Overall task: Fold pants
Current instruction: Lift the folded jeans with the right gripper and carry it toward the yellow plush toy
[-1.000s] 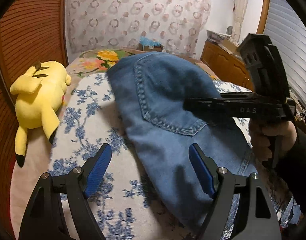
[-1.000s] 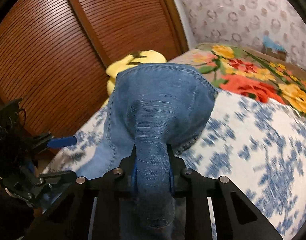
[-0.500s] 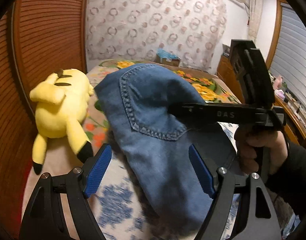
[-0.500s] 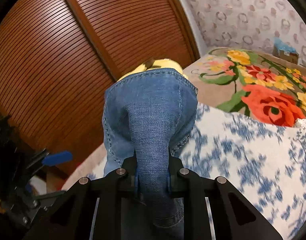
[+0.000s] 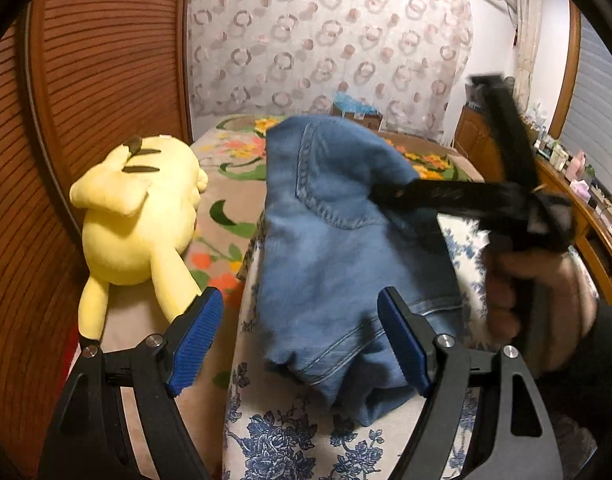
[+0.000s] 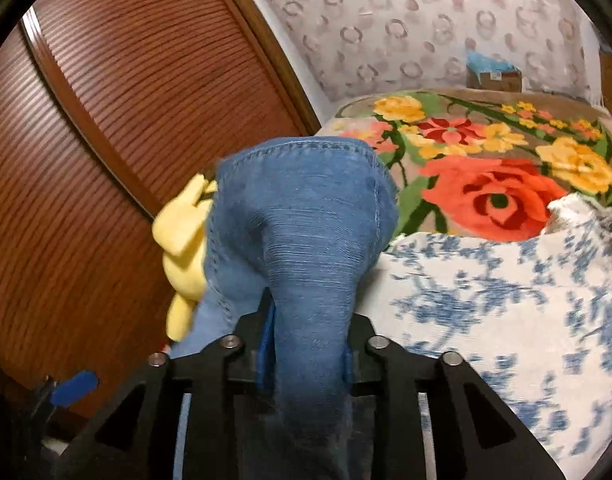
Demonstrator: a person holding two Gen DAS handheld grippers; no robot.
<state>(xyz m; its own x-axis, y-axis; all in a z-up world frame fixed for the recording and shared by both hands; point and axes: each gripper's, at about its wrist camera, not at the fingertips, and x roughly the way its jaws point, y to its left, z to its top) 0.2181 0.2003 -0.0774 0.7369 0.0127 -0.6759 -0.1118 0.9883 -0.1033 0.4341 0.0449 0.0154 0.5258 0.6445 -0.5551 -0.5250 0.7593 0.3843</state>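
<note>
The blue denim pants (image 5: 325,248) lie bunched on the white, blue-flowered quilt (image 5: 290,444), back pocket facing up. My right gripper (image 6: 306,352) has a thick fold of the pants (image 6: 306,220) between its blue pads. Its jaws are opening, but the denim still fills the gap and touches both pads. In the left wrist view the right gripper (image 5: 389,194) is a blurred black shape reaching into the pants from the right, held by a hand (image 5: 517,292). My left gripper (image 5: 300,340) stands open above the near hem, gripping nothing.
A yellow plush toy (image 5: 142,208) lies left of the pants, against the slatted wooden wardrobe doors (image 5: 86,80). A bright flowered blanket (image 6: 485,196) covers the far bed. A small box (image 5: 355,110) stands at the wall, and a wooden dresser (image 5: 477,140) is at the right.
Both grippers have swung left toward the plush toy and wardrobe. The right one has carried the pants fold with it, and its jaws stand slightly wider. The left gripper stays open.
</note>
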